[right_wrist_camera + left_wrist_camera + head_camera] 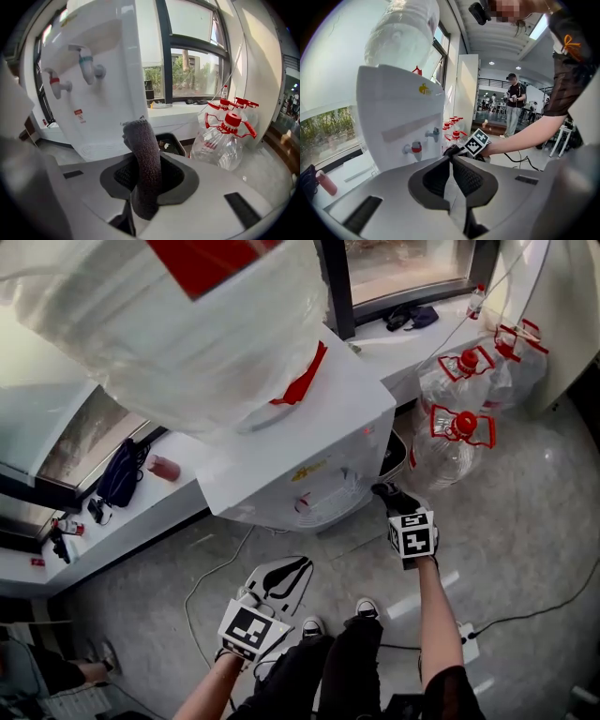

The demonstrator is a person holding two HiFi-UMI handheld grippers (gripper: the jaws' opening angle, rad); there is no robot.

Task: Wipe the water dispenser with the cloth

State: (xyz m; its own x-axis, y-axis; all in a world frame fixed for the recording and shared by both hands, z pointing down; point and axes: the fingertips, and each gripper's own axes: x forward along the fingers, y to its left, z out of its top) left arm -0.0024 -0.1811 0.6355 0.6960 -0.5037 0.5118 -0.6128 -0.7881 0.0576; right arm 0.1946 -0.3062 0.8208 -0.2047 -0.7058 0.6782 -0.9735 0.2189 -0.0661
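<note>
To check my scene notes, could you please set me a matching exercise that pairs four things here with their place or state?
Things:
1. cloth
2. left tongs
3. spare jugs
4. big bottle

Place or state:
A. sits on top of the water dispenser
B. shut, nothing between them
C. on the floor, with red handles
D. clamped in the right tongs

Pairs: 1-D, 2-B, 3-C, 4-A.

one water dispenser (319,418), one cloth (143,159), three jugs (448,448)
</note>
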